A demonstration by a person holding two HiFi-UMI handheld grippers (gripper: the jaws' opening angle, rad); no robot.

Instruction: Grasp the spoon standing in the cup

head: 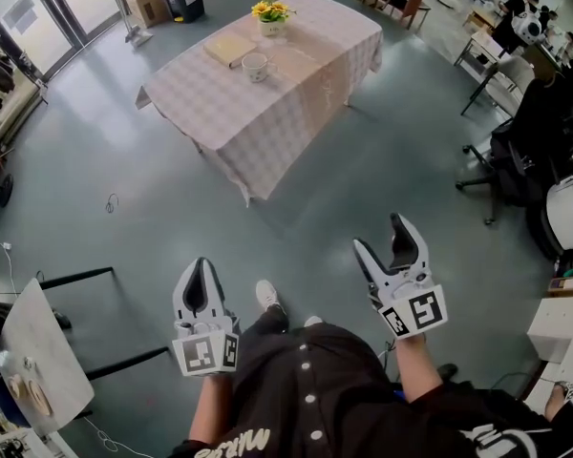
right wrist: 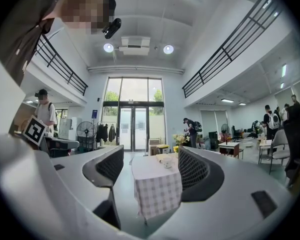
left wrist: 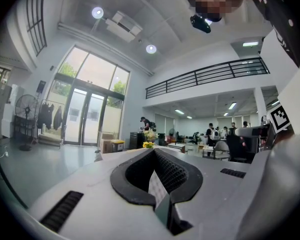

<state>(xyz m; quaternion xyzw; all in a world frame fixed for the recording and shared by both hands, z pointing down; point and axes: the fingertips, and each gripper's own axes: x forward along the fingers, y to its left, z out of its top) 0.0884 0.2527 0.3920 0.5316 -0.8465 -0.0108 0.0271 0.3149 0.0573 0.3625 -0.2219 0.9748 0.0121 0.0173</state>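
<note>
Head view: the cup (head: 255, 66) sits on the checked table (head: 267, 132) at upper centre, well apart from the left gripper (head: 202, 265) and right gripper (head: 382, 235); its spoon is too small to make out. Left gripper view: jaws clenched together, empty. Right gripper view: jaws spread, framing the distant cup (right wrist: 166, 161). The spoon is probably light, stiff and slippery, best pinched at the handle above the rim.

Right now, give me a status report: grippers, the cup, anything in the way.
Left gripper shut, empty; right gripper open, empty. Cup on checked table, far ahead; spoon too small to see. Nothing in the way.
</note>
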